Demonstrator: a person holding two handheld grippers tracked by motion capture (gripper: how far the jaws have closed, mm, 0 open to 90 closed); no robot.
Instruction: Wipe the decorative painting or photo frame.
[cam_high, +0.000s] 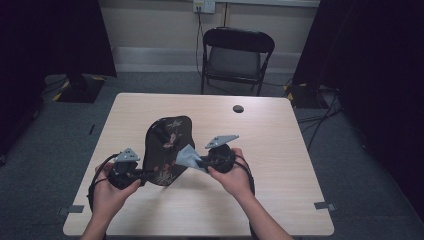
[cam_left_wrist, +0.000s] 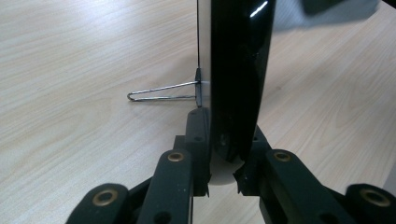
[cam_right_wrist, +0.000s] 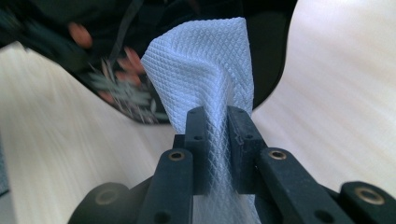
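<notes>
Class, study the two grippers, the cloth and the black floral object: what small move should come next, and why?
Probably sweep the right gripper sideways so the white cloth wipes across the black floral object. The left gripper clamps that object's lower edge and holds it upright on the table, and the cloth, pinched in the right gripper's jaws, already sits at its patterned face.

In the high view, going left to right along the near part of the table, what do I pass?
Left tongs → dark flowered plate, held upright → pale cloth → right tongs → bare table.
</notes>
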